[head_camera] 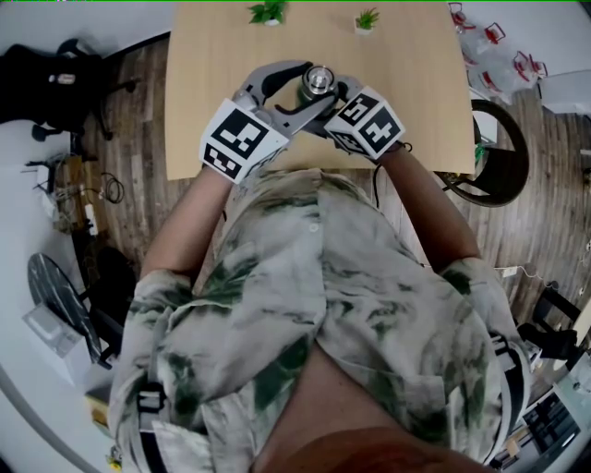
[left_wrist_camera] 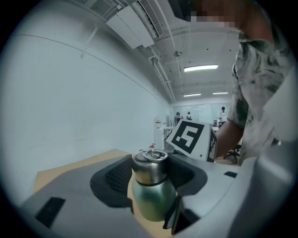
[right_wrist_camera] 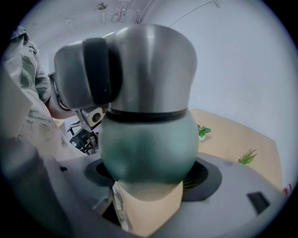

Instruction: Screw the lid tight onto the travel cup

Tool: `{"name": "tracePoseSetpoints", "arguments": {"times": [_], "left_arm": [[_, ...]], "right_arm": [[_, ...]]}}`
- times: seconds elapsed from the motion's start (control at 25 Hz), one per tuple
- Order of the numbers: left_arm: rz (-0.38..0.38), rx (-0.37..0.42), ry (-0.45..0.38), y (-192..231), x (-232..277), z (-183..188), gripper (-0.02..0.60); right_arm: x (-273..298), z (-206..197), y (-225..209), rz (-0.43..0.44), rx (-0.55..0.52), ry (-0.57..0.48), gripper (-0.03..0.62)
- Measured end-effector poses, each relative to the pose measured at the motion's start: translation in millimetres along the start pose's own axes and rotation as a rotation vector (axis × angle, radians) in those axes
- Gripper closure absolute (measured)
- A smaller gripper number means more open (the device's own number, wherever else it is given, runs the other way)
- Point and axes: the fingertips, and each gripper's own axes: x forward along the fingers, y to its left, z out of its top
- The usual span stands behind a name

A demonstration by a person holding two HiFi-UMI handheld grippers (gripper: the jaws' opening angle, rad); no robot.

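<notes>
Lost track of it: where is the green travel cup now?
Head view, top centre: the green travel cup with steel lid sits between the left gripper and right gripper, over the wooden table.

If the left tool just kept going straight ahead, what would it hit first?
The cup. It already stands between the jaws of the left tool, which seem closed on it near the lid, so no free way ahead.

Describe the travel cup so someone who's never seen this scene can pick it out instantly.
Find the light wooden table; toward the person's edge, the left gripper and right gripper hold the travel cup between them. It is a rounded green bottle with a steel lid, unlike the two small leafy potted plants at the far edge.
</notes>
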Motion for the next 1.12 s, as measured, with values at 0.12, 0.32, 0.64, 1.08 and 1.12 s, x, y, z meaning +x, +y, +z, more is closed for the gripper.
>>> {"name": "tracePoseSetpoints", "arguments": {"times": [0.12, 0.32, 0.64, 1.08, 1.12], "left_arm": [[-0.085, 0.012, -0.007, -2.2, -2.0, -0.3, 0.339], [-0.182, 0.007, -0.025, -2.0, -4.9, -1.0, 0.339], [-0.001, -0.030, -0.006, 5.3, 0.9, -3.0, 0.334], [0.194, -0.050, -0.003, 10.9, 4.0, -1.6, 0.332], [0.188, -0.046, -0.003, 10.4, 3.8, -2.0, 0.334]], "right_arm": [[-2.1, -0.2, 3.3, 0.018, -0.015, -0.002, 0.200], [-2.9, 0.0, 6.1, 0.038, -0.034, -0.002, 0.200], [-0.5, -1.6, -5.0, -0.010, 0.031, -0.001, 0.200], [7.1, 2.0, -7.0, -0.031, 0.063, -0.012, 0.200], [7.0, 1.6, -7.1, -0.033, 0.060, -0.010, 0.201]]}}
